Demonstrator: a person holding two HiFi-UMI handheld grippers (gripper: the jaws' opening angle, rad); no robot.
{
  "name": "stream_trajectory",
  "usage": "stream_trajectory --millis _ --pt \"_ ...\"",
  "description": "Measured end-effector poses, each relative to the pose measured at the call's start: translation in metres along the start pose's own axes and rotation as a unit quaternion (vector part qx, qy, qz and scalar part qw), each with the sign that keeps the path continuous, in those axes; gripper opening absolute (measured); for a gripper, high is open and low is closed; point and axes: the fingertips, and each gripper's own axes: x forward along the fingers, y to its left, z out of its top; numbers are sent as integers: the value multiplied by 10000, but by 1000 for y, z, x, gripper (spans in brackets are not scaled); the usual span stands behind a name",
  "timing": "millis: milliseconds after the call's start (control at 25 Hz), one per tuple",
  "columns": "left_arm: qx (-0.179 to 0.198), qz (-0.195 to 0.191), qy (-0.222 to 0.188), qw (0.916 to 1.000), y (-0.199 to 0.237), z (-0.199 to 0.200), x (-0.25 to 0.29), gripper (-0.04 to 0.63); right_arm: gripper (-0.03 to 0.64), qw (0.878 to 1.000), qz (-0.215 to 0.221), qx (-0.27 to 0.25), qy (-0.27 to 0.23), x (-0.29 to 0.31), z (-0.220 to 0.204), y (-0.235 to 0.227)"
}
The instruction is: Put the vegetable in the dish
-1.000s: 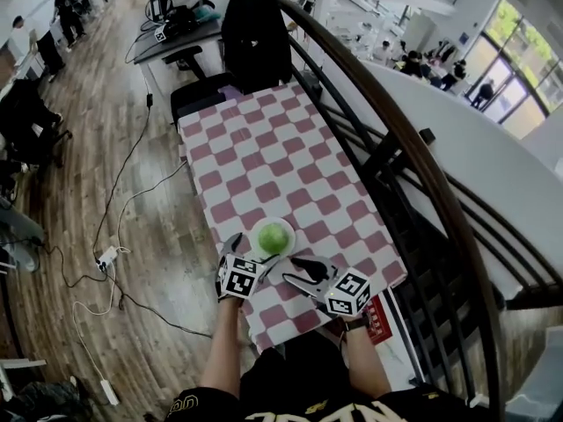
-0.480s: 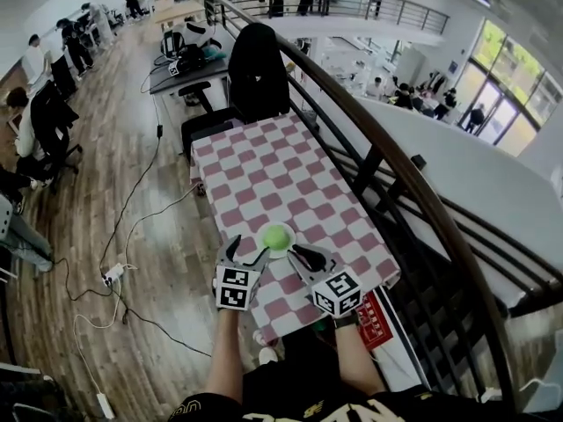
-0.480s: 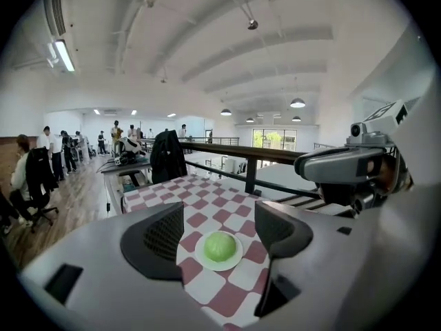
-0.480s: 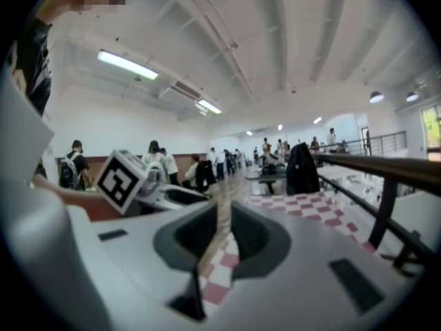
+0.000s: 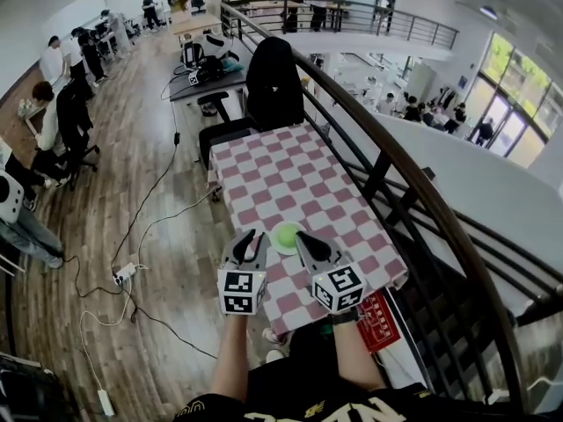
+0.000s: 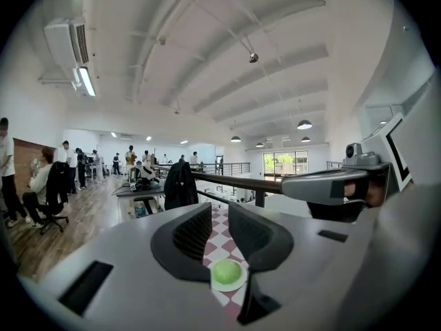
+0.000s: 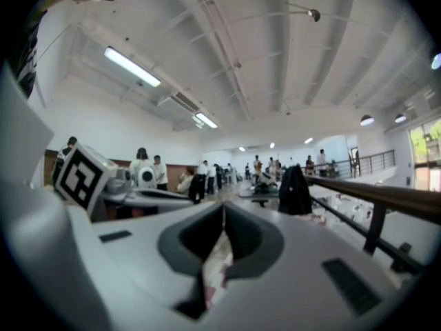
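A round green vegetable (image 5: 287, 234) lies in a small white dish (image 5: 277, 246) near the front edge of the pink-and-white checked table (image 5: 281, 174). My left gripper (image 5: 255, 236) hovers just left of the dish. Its jaws are closing, with a narrow gap left and nothing between them. In the left gripper view the vegetable (image 6: 227, 272) and dish (image 6: 238, 285) show below the left gripper (image 6: 220, 209). My right gripper (image 5: 304, 238) hangs just right of the dish, shut and empty. The right gripper view has the right gripper (image 7: 222, 211) pointing out over the room.
A black chair draped with a jacket (image 5: 274, 82) stands at the table's far end. A dark curved railing (image 5: 396, 170) runs along the right side. Cables and a power strip (image 5: 123, 275) lie on the wood floor to the left. A red item (image 5: 378, 322) sits by the front right corner.
Both grippers stood wide open on either side of the dish; their jaws have closed in and both have drawn back a little toward me. The vegetable stays in the dish.
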Motion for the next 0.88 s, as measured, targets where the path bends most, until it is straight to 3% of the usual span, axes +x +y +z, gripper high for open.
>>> stream_trajectory --millis 240,480,680,880 --pt "-91 168 -474 9987 -14 7 -25 20 16 9995 -312 28 -96 -18 1 4" --pt "-166 262 -771 9965 0 36 -33 18 15 9970 -762 -148 -54 -5 28 3" --pt "-164 104 -980 9950 -18 49 -54 18 15 9959 -806 -387 -133 -23 36 17" --pt "-183 -28 -971 9951 -8 50 -37 18 15 9954 -815 -450 -232 -4 42 13"
